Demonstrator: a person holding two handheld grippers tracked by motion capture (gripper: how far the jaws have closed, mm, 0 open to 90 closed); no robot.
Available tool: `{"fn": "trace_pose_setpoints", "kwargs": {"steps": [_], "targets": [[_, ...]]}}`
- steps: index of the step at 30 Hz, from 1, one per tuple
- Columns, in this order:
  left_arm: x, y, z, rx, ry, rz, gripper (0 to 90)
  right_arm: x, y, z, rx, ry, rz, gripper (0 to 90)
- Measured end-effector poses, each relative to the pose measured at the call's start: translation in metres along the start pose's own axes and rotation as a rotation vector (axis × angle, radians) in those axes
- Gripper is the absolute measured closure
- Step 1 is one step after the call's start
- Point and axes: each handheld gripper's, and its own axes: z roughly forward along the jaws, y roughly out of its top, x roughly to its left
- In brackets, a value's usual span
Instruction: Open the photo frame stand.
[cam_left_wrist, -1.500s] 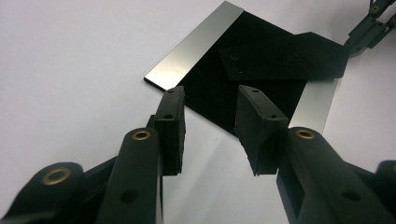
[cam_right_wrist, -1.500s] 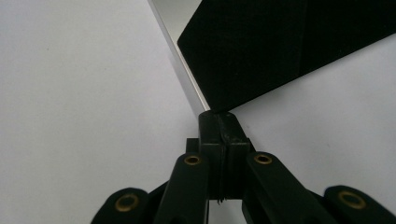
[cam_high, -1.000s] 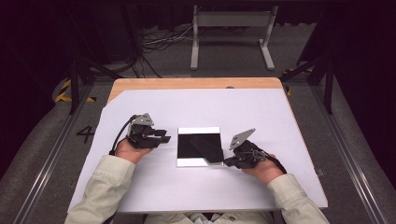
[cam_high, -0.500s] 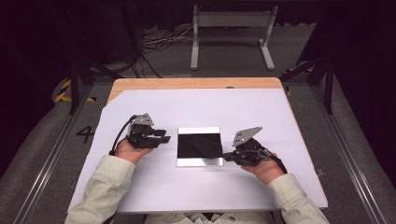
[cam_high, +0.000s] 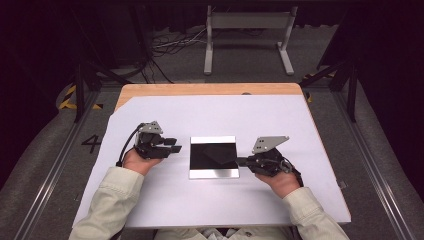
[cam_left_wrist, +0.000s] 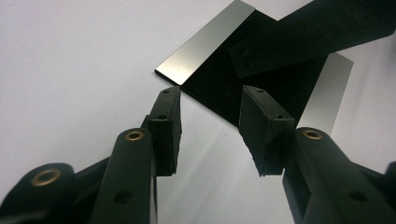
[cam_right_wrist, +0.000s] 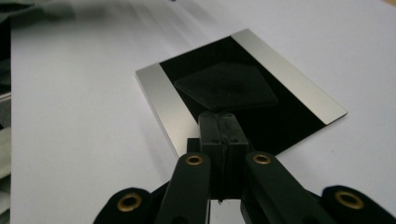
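Left gripper (cam_high: 172, 148) just left of the plate (cam_high: 214, 172), jaws apart and just been opening, nothing between; right gripper (cam_high: 239, 161) closed, empty, tips over plate's right edge.

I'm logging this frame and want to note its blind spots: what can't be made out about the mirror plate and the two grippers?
- Right gripper: its shut jaws hide whether they touch the mirror plate edge, right gripper view.
- Dark shape on the plate: reflection or object, undecidable.
- Left gripper: jaws have just been opening, nothing between them; the far plate corner is covered by the other gripper's jaw.
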Motion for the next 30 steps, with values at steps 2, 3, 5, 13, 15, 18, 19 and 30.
{"fn": "trace_pose_setpoints", "kwargs": {"steps": [2,3,5,13,15,18,19,30], "targets": [[0.000,0.000,0.000,0.002,0.000,-0.002,58.9,-0.001,0.000,-0.001,-0.035,-0.008,0.009,90.0],[0.000,0.000,0.000,0.005,-0.003,-0.001,58.8,-0.001,0.000,-0.002,-0.047,-0.018,0.016,90.0],[0.000,0.000,0.000,0.006,-0.002,0.002,58.6,-0.001,-0.001,-0.003,-0.065,-0.021,0.024,90.0],[0.000,-0.001,0.000,0.006,-0.003,0.000,58.5,-0.001,0.002,-0.009,-0.102,-0.015,0.027,90.0],[0.000,-0.001,0.000,0.002,-0.004,-0.009,58.4,-0.002,0.001,-0.009,-0.100,-0.020,0.030,90.0],[0.001,-0.001,0.000,0.000,-0.003,-0.005,57.7,-0.003,0.002,-0.013,-0.099,-0.035,0.029,90.0],[0.001,-0.002,0.000,-0.001,-0.006,-0.011,57.5,-0.003,0.002,-0.013,-0.099,-0.037,0.030,90.0],[0.002,-0.003,-0.001,0.003,0.000,-0.017,56.8,-0.010,0.004,-0.022,-0.110,-0.086,0.059,89.7]]}}
